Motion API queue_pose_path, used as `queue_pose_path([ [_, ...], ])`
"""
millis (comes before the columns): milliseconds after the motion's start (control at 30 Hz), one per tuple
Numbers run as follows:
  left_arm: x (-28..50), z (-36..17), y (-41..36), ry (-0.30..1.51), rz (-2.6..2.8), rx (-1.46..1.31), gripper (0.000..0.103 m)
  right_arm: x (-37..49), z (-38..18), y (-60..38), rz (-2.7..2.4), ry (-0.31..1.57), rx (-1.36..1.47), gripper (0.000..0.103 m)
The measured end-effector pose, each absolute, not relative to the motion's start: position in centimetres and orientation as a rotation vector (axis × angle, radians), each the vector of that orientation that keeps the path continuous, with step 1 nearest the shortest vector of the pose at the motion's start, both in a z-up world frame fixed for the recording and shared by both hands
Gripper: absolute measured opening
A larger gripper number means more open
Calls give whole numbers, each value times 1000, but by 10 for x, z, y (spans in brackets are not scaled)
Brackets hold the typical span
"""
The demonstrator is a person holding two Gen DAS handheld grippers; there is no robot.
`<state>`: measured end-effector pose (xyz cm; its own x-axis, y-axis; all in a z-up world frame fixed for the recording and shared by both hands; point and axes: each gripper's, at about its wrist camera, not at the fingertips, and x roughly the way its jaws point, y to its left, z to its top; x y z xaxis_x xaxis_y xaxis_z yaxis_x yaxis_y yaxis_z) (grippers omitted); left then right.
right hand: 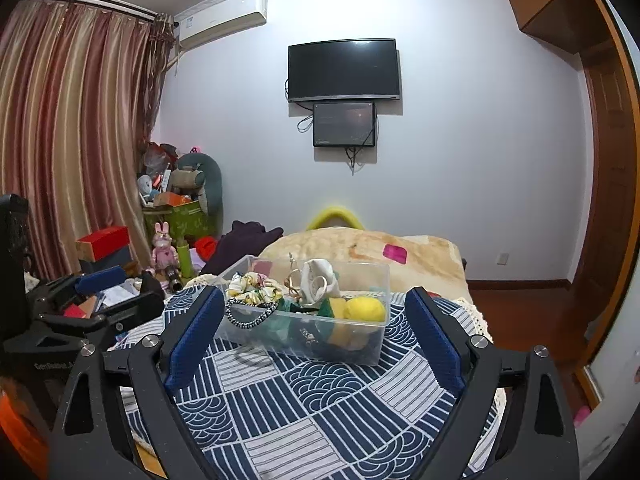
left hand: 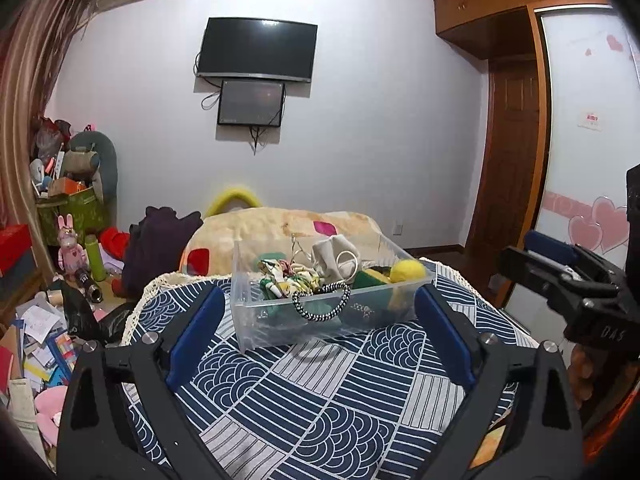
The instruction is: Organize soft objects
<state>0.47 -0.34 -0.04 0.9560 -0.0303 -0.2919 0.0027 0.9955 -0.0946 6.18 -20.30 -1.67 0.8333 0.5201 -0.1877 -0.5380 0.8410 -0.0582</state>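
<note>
Now | both tongs spread, empty | clear bin (left hand: 320, 312) ahead | blanket (left hand: 288, 228) behind

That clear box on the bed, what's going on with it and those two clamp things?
A person holds a gripper in each hand. The left gripper and right gripper both hang open and empty, facing the clear plastic bin on the patterned blue cloth. The bin already holds a yellow ball, scrunchies and a striped hair tie draped over its rim.
</note>
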Motion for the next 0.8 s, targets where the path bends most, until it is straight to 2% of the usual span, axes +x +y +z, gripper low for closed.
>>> queue_pose_path([
  [800, -3, 7, -11, 252, -20, -78, 101, 58, -17, -211, 569, 160, -94, 91],
])
